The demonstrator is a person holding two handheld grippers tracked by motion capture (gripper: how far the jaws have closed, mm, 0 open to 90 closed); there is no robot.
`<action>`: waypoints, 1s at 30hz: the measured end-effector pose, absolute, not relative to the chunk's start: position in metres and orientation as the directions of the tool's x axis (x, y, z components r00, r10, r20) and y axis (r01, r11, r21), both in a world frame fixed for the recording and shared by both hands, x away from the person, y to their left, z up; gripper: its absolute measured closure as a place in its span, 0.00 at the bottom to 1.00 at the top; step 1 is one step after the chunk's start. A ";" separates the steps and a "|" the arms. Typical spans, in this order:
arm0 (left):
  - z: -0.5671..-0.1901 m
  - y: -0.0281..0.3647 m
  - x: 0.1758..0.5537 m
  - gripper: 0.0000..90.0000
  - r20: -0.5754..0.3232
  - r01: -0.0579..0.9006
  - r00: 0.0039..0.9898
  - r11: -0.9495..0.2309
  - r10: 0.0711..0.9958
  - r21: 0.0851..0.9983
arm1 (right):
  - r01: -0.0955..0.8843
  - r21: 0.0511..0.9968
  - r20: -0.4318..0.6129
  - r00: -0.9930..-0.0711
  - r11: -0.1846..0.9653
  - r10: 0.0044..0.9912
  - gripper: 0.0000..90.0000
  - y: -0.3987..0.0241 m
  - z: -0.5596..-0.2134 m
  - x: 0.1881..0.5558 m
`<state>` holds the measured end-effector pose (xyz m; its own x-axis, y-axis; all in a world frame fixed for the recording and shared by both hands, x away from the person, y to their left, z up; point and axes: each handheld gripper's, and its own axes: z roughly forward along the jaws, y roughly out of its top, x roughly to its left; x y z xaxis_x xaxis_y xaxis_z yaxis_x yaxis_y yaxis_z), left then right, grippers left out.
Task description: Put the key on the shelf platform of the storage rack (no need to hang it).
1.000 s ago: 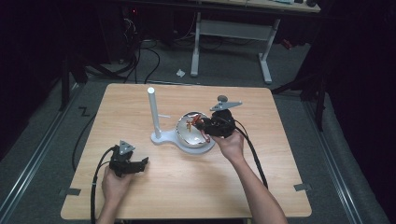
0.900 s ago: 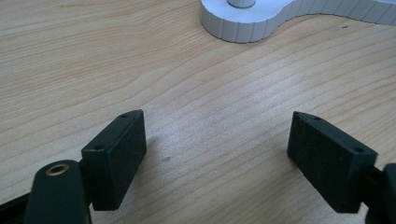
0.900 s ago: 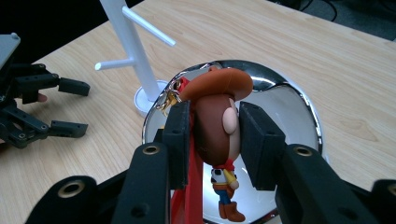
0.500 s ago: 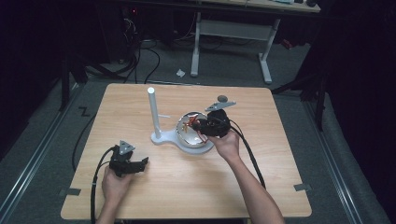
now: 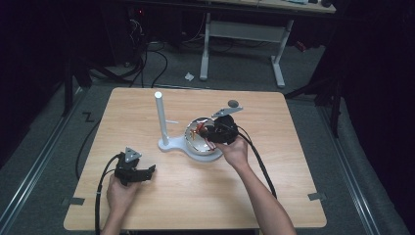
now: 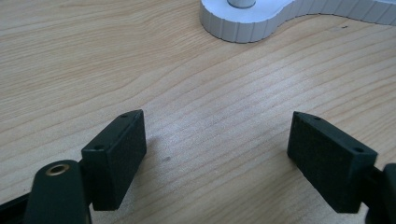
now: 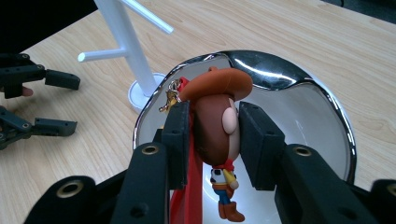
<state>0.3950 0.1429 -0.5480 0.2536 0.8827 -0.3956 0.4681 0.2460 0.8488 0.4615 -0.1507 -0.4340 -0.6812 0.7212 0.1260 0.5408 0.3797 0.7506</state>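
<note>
My right gripper [image 7: 210,135] reaches out over the shiny metal bowl [image 7: 322,107] at mid-table, forearm angled inward, jaws clamped on the head of a cowboy figure keychain [image 7: 215,126] that hangs above the bowl's inside. My left gripper [image 6: 215,154] rests low near the table's [image 5: 274,191] front left, jaws spread wide over bare wood, just short of the white stand [image 5: 164,134].

high: above, looking down | gripper views: close | shared: white stand [image 5: 164,142]
</note>
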 end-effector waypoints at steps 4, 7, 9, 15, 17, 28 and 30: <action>-0.548 0.143 0.395 0.22 -0.396 0.468 0.254 0.246 0.883 0.849 | 0.551 0.742 0.130 -0.678 0.382 0.724 0.73 -0.148 -0.438 0.464; -0.548 0.143 0.395 0.22 -0.396 0.468 0.253 0.246 0.883 0.849 | 0.550 0.743 0.133 -0.680 0.381 0.721 0.73 -0.147 -0.440 0.465; -0.548 0.143 0.395 0.22 -0.396 0.468 0.253 0.246 0.883 0.849 | 0.554 0.736 0.130 -0.680 0.389 0.722 0.73 -0.146 -0.441 0.466; -0.548 0.143 0.395 0.22 -0.396 0.468 0.253 0.247 0.883 0.849 | 0.554 0.731 0.124 -0.682 0.399 0.721 0.73 -0.145 -0.444 0.469; -0.548 0.143 0.395 0.22 -0.395 0.468 0.253 0.246 0.883 0.849 | 0.557 0.728 0.128 -0.681 0.398 0.721 0.73 -0.145 -0.446 0.471; -0.548 0.143 0.395 0.22 -0.395 0.468 0.253 0.246 0.883 0.849 | 0.585 0.702 0.126 -0.663 0.405 0.738 0.73 -0.143 -0.454 0.481; -0.548 0.143 0.395 0.22 -0.396 0.468 0.253 0.246 0.883 0.849 | 0.585 0.697 0.116 -0.664 0.416 0.739 0.73 -0.141 -0.456 0.481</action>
<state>0.3950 0.1430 -0.5480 0.2529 0.8830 -0.3955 0.4679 0.2462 0.8488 0.4811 -0.1406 -0.4559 -0.6637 0.7389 0.1162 0.5845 0.4155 0.6969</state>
